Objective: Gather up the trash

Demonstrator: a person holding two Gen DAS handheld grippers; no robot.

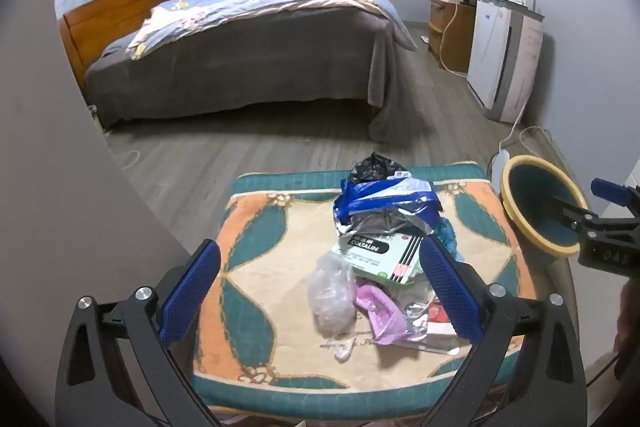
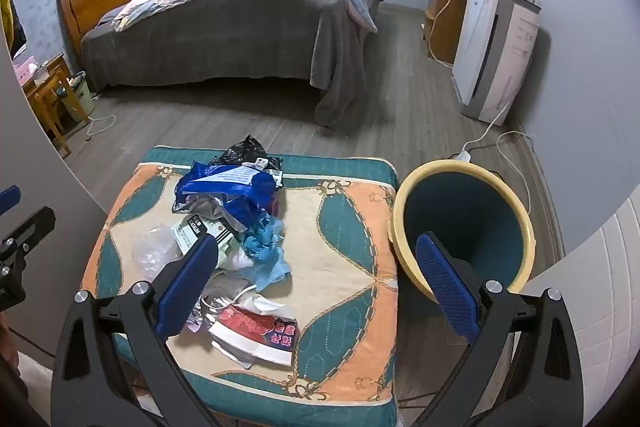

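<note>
1. In the left wrist view, my left hand-held gripper (image 1: 320, 291) fills the lower part of the frame with its jaws spread wide and nothing between the pads; it hangs above the trash pile (image 1: 384, 259).
2. In the right wrist view, my right hand-held gripper (image 2: 318, 287) is likewise spread wide and grips nothing.
3. The trash pile (image 2: 236, 239) lies on the quilted cover of the worktop (image 2: 344, 227), left of centre in the right wrist view.
4. Pile contents that I can make out: a blue plastic bag (image 1: 384, 195), a black bag (image 1: 374, 167) behind it, a green-and-white carton (image 1: 380, 259), a clear crumpled bag (image 1: 332, 291), a pink wrapper (image 1: 380, 311) and a red-and-white packet (image 2: 256, 335) (print too small to read).
5. The waste bin (image 2: 464, 227), with yellow rim and teal inside, stands just beside the worktop at centre right of the right wrist view, tilted toward the camera.
6. A bed (image 2: 224, 19) occupies the upper part of both frames.
</note>
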